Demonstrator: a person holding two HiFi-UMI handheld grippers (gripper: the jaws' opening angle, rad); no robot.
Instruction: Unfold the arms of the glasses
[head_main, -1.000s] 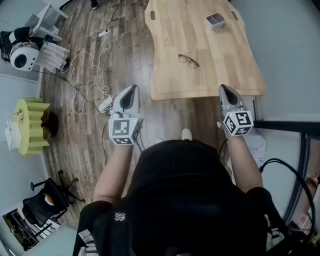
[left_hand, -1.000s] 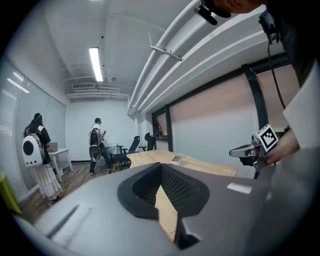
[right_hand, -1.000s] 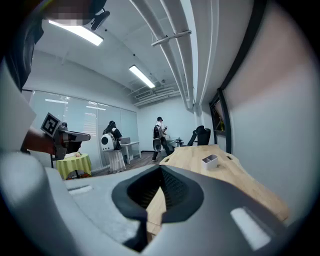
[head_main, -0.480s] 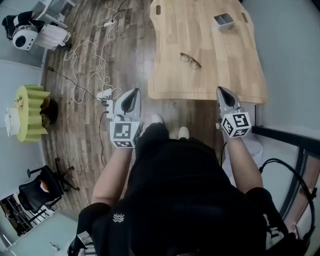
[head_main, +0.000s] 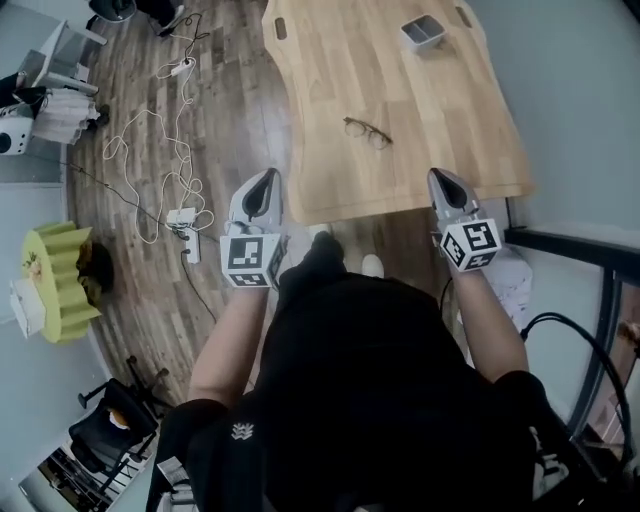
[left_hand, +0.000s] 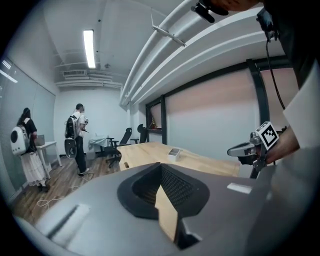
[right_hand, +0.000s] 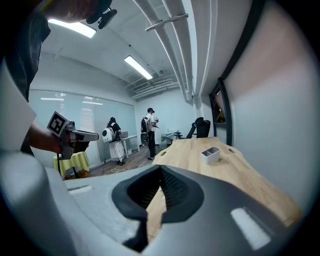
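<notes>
A pair of thin dark-framed glasses (head_main: 367, 133) lies on the light wooden table (head_main: 330, 70), near its middle. Both grippers hang in front of the table's near edge, well short of the glasses. My left gripper (head_main: 266, 183) is shut and empty, just off the table's near left corner. My right gripper (head_main: 439, 181) is also shut and empty, its tip over the near right edge. In the left gripper view the shut jaws (left_hand: 161, 169) point along the table (left_hand: 150, 149); in the right gripper view the jaws (right_hand: 161, 171) do the same. The glasses do not show in either gripper view.
A small grey two-part tray (head_main: 423, 33) stands at the table's far end, also seen as the tray (right_hand: 210, 154). Cables and a power strip (head_main: 186, 218) lie on the wood floor at left. Two people with backpacks (right_hand: 112, 140) stand far off. A wall runs along the right.
The person has stepped closer to the table. Both grippers have moved forward and a little down toward its near edge, the left one more. Both stayed shut.
</notes>
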